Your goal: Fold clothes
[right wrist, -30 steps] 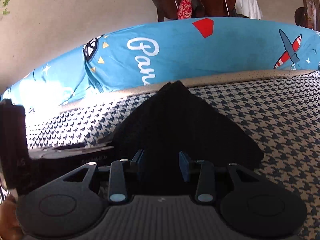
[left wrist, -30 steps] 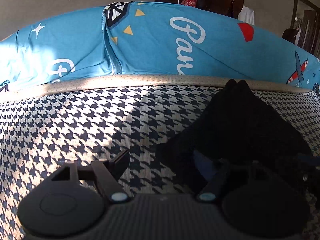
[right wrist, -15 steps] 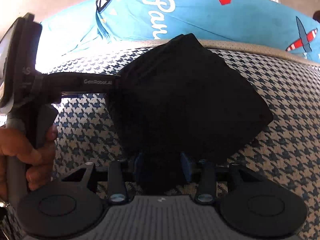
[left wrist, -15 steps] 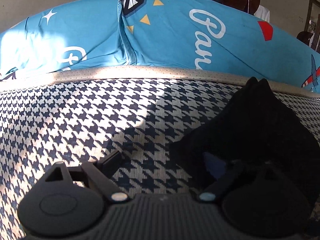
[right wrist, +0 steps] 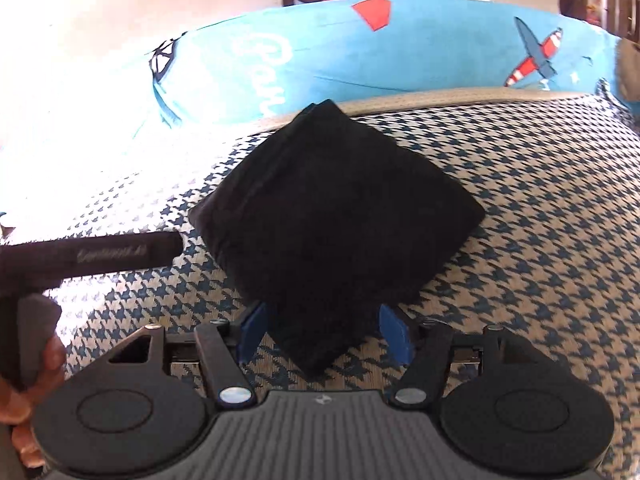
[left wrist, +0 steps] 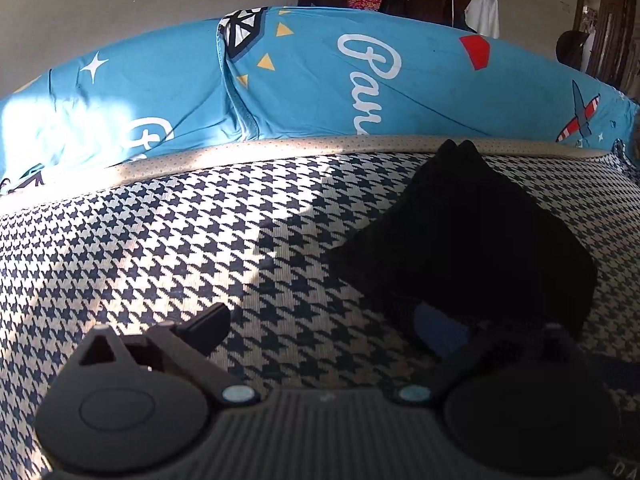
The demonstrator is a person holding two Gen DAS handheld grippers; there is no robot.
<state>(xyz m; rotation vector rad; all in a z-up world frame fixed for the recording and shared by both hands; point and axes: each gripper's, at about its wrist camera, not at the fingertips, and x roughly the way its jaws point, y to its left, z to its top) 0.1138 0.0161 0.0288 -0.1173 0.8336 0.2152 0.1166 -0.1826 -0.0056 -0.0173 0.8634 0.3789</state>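
The black garment (right wrist: pixel 336 216) lies on the houndstooth cushion (right wrist: pixel 540 240) as a compact, thick square turned corner-on, its far corner close to the cushion's piped back edge where the blue printed pillow (right wrist: pixel 400 48) rises. Judged from that tidy shape, the folding looks essentially finished; what may remain is a last smoothing or setting the bundle aside (no other clothing shows in either view).

The right gripper (right wrist: pixel 322 334) sits at the near corner of the bundle with its blue-padded fingers (right wrist: pixel 394 332) spread apart on either side of that corner, released and clamping nothing. The left gripper (left wrist: pixel 320 324) is also spread wide: one finger rests over bare cushion, the other reaches the garment's near left edge, where the dark cloth makes contact hard to judge.

The right wrist view shows the whole outline of the fold, plus the left tool's black bar beside the bundle's left corner and a hand (right wrist: pixel 24 392) around its handle. The left wrist view gives instead the sunlit stretch of bare cushion to the left and the garment's stacked layers at its far corner.
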